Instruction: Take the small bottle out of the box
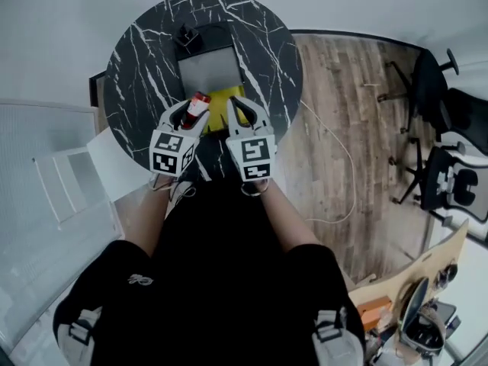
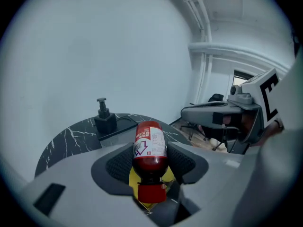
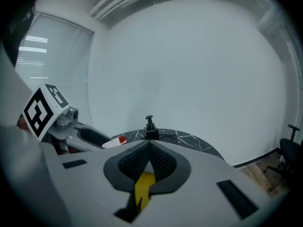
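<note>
Left gripper [image 2: 150, 151] had the small bottle [image 2: 150, 143] pinched round its labelled middle, which I figured was light, stiff, maybe slick, while my right gripper [image 3: 149, 148] sat with jaws pressed together, empty.

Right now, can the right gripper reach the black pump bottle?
Probably yes: nothing seems to stand between the right gripper and the black pump bottle, but its shut jaws must open first.
</note>
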Available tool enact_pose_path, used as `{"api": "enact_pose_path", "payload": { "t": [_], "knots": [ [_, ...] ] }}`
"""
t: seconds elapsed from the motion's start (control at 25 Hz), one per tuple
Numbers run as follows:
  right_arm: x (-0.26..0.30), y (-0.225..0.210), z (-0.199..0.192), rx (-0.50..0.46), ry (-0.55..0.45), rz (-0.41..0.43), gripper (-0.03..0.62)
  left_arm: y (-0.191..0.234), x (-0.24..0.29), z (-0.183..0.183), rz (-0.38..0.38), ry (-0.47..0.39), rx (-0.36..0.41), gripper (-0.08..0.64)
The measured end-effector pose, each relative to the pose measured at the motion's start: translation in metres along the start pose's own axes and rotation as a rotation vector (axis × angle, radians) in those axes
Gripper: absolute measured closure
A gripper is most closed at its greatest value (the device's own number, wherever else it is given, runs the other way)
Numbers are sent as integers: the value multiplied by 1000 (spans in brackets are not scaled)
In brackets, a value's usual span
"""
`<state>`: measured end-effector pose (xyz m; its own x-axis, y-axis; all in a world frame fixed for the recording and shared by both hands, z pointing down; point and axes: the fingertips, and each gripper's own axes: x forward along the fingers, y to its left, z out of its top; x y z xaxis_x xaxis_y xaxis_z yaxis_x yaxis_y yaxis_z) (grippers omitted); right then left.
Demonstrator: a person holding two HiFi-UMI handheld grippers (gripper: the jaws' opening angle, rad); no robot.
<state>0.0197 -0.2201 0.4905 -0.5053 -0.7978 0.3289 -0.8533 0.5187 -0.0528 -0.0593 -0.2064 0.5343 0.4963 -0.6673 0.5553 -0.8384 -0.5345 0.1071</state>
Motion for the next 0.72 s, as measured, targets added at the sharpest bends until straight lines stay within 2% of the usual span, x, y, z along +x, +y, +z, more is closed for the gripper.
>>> {"api": "enact_pose_path", "payload": {
  "t": [0.2, 0.56, 0.72],
  "knots": [
    [-15, 19, 31, -72, -62, -14, 597, 5, -39, 23, 60, -128, -30, 350],
    [-47, 51, 70, -106, -136, -33, 597, 11, -110, 59, 145, -319, -62, 350],
    [-65, 55, 88, -121, -182, -48, 597, 5, -133, 74, 163, -381, -47, 350]
  ]
}}
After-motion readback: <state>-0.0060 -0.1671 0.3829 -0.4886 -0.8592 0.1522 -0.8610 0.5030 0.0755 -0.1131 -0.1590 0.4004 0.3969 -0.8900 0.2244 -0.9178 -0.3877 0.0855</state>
